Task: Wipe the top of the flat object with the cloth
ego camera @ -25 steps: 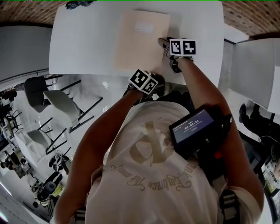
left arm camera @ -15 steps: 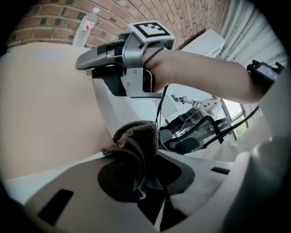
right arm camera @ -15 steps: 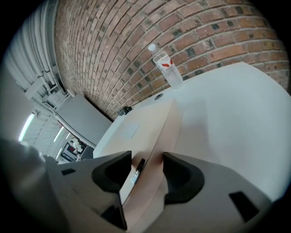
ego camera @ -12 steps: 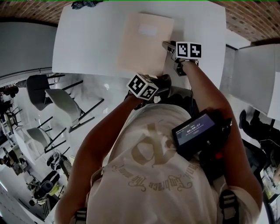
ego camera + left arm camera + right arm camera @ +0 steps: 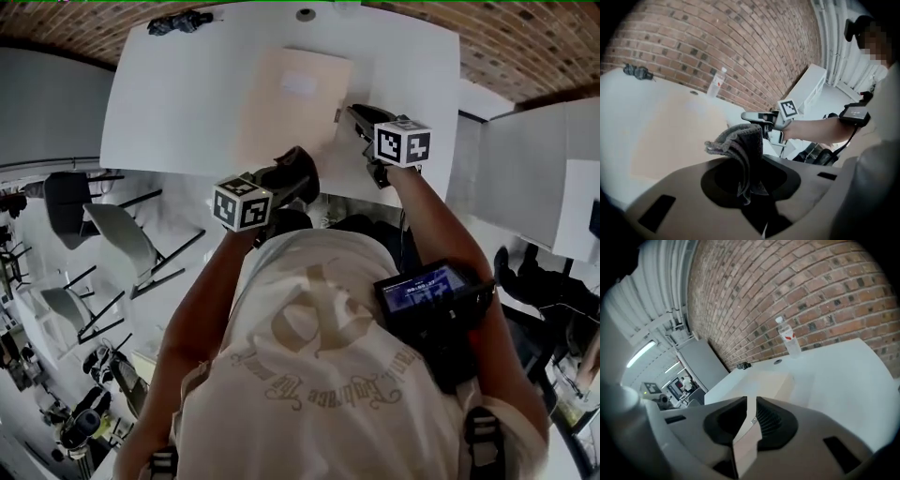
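Observation:
A flat beige object [image 5: 291, 103] lies on the white table [image 5: 169, 103]. My left gripper [image 5: 292, 176] hovers over the table's near edge, just short of the object, shut on a dark grey cloth [image 5: 740, 150] that hangs folded from its jaws. My right gripper [image 5: 352, 117] is at the object's right edge. In the right gripper view its jaws [image 5: 751, 420] are closing, and the thin beige edge [image 5: 764, 383] runs between them with the pads against it. The right gripper [image 5: 757, 117] also shows beyond the cloth in the left gripper view.
A clear plastic bottle [image 5: 788, 341] stands at the table's far edge by the brick wall. A small dark bundle [image 5: 180, 21] lies at the far left corner. Chairs [image 5: 122, 225] stand left of the table, and a white cabinet [image 5: 525, 159] is to the right.
My left gripper has moved left and lifted away from the object's near edge, with the cloth in it. My right gripper has stayed at the object's right edge.

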Available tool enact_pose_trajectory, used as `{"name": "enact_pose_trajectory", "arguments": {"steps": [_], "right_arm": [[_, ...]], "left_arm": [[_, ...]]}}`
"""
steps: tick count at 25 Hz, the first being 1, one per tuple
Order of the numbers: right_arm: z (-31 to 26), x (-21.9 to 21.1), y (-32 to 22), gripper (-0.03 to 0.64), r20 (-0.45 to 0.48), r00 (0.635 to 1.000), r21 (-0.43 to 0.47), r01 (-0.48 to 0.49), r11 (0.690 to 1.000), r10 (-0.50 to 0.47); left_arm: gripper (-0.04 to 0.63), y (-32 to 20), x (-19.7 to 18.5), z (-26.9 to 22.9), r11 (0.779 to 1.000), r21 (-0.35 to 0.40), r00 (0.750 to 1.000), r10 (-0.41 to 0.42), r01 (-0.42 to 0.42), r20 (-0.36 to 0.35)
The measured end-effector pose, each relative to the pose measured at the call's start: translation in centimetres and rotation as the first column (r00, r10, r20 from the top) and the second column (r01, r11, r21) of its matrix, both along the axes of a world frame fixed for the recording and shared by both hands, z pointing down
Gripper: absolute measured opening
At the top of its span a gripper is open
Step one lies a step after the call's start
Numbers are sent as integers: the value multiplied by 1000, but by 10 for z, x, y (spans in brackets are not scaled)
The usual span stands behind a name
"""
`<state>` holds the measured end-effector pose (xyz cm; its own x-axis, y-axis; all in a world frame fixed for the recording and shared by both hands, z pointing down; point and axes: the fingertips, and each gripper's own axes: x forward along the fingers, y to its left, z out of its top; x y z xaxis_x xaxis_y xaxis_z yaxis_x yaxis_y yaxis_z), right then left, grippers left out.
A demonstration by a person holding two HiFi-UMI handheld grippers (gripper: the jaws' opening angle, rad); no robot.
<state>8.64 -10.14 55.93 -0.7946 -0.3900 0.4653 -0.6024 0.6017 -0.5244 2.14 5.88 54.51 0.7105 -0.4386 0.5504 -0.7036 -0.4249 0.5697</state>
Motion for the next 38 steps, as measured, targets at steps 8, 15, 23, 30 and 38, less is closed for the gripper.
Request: {"name": "enact_pose_trajectory", "arguments": {"steps": [8,15,23,30,38], "right_arm": [[-67,-6,25,35,90,985,236,122,964,-146],[-90,7,55,25,93,975,341,159,926,-202],[-76,21,80,23,107,984,302,108,947,-146],[-67,19,91,23,129,988,283,48,958,-87],[-66,24,100,23,149,988,280,-2,960,-41]], "left_arm": [[103,-43,-68,-41,940,240,960,-269,244,78],[103,-51,-71,-68,895,340,945,-324,287,55],[103,-37,-65,-67,907,341,960,-276,248,37],[103,-28,-59,-67,924,332,975,-219,193,45],[103,-19,-60,-61,932,322,979,-195,165,64]]}}
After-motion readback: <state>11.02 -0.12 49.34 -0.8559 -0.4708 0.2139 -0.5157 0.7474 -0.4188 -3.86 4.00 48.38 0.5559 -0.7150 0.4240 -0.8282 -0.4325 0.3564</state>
